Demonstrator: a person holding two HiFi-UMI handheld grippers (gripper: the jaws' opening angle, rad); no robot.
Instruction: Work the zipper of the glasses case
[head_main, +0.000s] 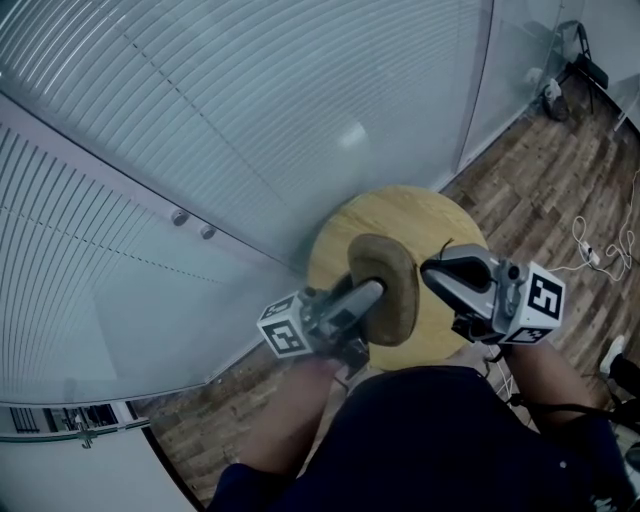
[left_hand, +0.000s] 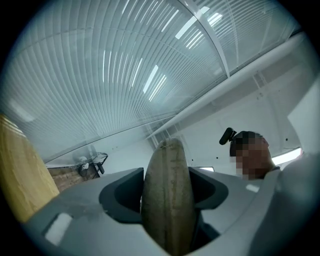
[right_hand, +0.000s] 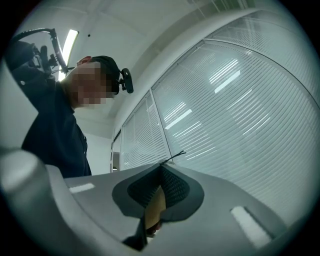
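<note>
The brown oval glasses case (head_main: 392, 282) is held up in the air over the round wooden table (head_main: 440, 215). My left gripper (head_main: 376, 292) comes in from the lower left and is shut on the case's near end. In the left gripper view the case (left_hand: 167, 200) stands edge-on and fills the gap of my left gripper (left_hand: 167, 172), with both pads against its sides. My right gripper (head_main: 432, 268) sits at the case's right edge, shut. A thin black strand (right_hand: 177, 156) that looks like the zipper pull sticks out from the tips of my right gripper (right_hand: 161, 167). The zipper track is hidden.
A glass wall with white blinds (head_main: 200, 120) runs behind and to the left of the table. Wooden floor (head_main: 530, 170) lies to the right, with a white cable (head_main: 590, 250) and a black chair base (head_main: 585, 60). The person's dark trousers (head_main: 420, 440) fill the bottom.
</note>
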